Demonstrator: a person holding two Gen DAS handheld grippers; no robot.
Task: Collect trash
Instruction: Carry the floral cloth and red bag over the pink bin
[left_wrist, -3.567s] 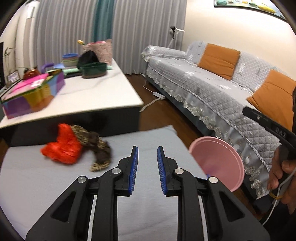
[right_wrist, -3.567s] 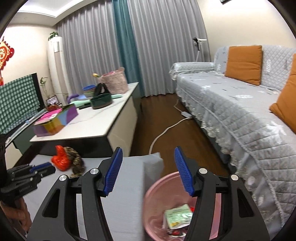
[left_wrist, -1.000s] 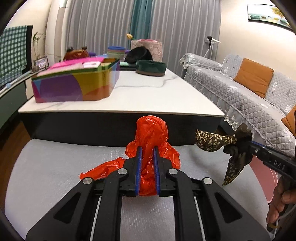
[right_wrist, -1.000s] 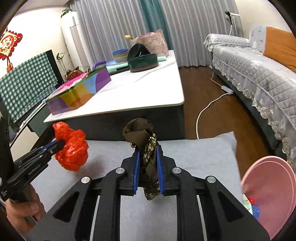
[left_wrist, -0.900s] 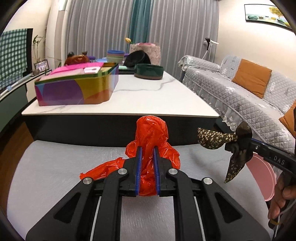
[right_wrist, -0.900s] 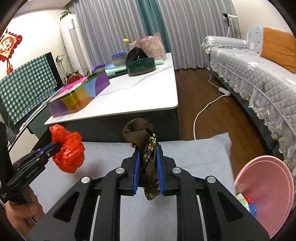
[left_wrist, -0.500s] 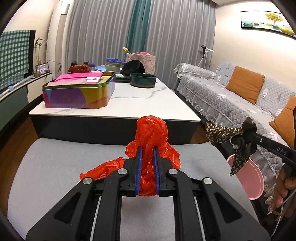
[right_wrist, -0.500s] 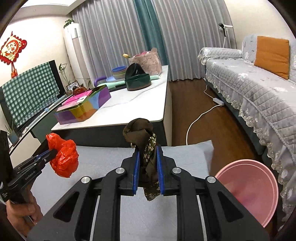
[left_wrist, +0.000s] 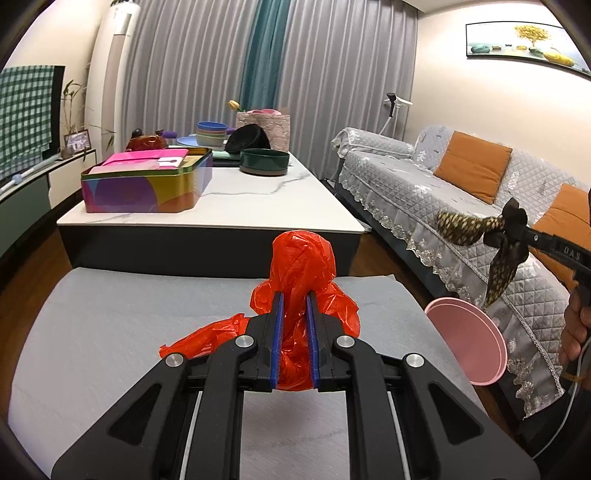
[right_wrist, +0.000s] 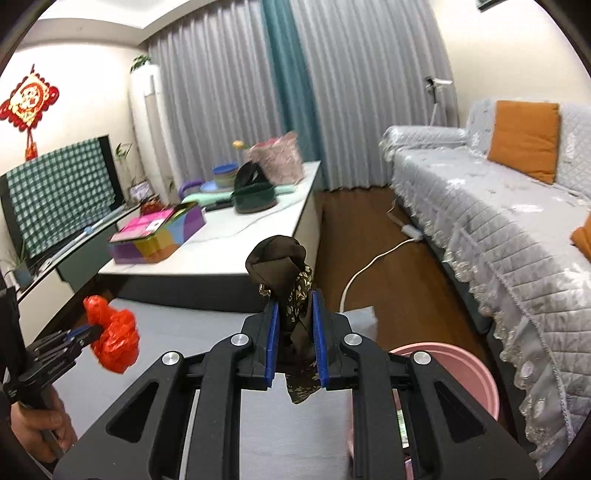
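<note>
Left hand-held gripper clamps the crumpled red plastic bag above the grey mat's far edge; right hand-held gripper pinches brown patterned cloth beside the pink plastic bin.

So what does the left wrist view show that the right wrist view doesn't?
Only the left wrist view: a framed picture high on the wall, and the right claw from the side, holding the patterned brown cloth.

Only the right wrist view: a red knot ornament on the wall, the white cord on the floor, and litter inside the pink bin.

Both: the red plastic bag in the left claw, the coffee table, colourful tin, sofa and grey mat.
</note>
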